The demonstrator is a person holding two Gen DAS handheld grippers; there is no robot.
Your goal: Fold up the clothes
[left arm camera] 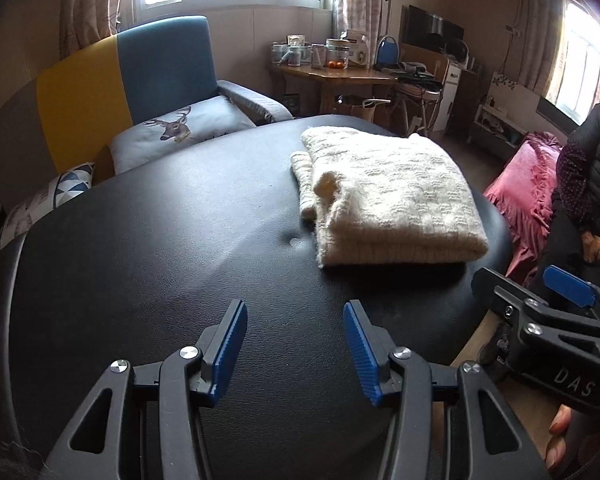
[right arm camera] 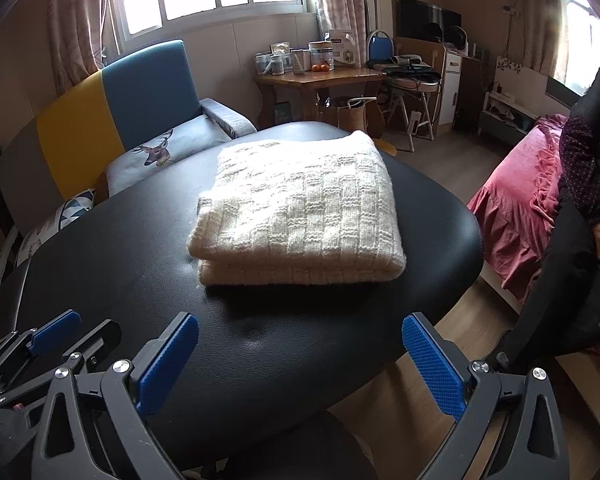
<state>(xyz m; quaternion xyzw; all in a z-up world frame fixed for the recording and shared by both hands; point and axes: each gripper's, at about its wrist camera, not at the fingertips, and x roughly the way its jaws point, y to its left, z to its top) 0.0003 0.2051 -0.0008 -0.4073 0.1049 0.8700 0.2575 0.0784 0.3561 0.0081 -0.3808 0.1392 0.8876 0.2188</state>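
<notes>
Daylight from the windows falls across a small living room, where a black padded table (right arm camera: 100, 240) stands in front of a blue and yellow sofa (left arm camera: 120, 80), with a pink-covered bed (right arm camera: 512, 208) off to the right. On the table lies a cream knitted sweater (right arm camera: 300, 208), already in a compact folded stack: layers lie one over another, with a rounded fold facing the grippers. Seen from the left wrist, a loose bit, perhaps a sleeve or cuff (left arm camera: 302, 176), pokes out of the stack on its left side.

Both grippers sit near the table's front edge, well apart from the sweater. The left gripper (left arm camera: 296, 344) has its jaws parted with nothing between them; the right gripper (right arm camera: 300, 364) is spread wider and is also empty.

The sweater lies as the task wants it, though whether another fold or a tidy-up is meant cannot be told from this.

Risks, as I judge them: the knit is thick and springy, so a pinch that catches only the top layer could peel the stack open. The table's cover looks smooth, so a push or drag may slide the whole bundle toward the far edge. The ribbed blue pads could snag the loose weave, and tugging the protruding bit could pull the fold apart.
</notes>
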